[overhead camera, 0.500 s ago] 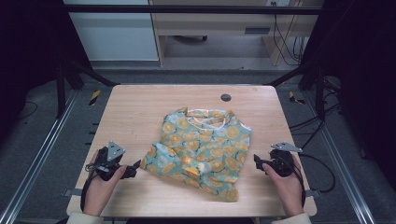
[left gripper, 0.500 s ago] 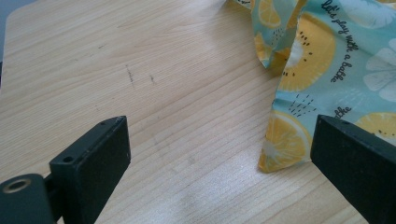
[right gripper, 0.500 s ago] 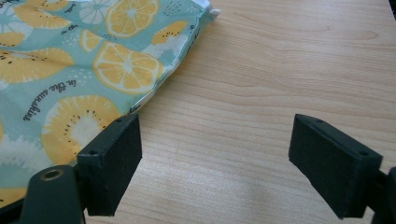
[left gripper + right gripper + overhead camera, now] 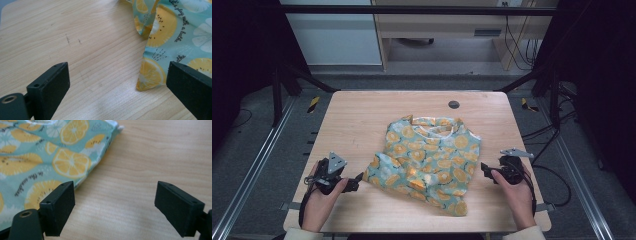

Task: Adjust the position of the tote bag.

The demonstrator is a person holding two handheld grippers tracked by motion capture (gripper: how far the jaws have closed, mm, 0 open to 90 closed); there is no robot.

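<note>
A: Any writing to read here?

B: Only on the cloth (image 4: 175, 37). In the left gripper view, small dark script runs along its teal print beside the kiwi slice. It looks like "play with a babe", though the last word is not sure. Lower down, by the orange slice, a further bit of the same script is cut off by the tool jaw.

A: And in the right gripper view?

B: The cloth (image 4: 37, 157) bears the same script between the slices, something like "in the" and a word too blurred to read.

A: From the high view?

B: Too small to read.
</note>
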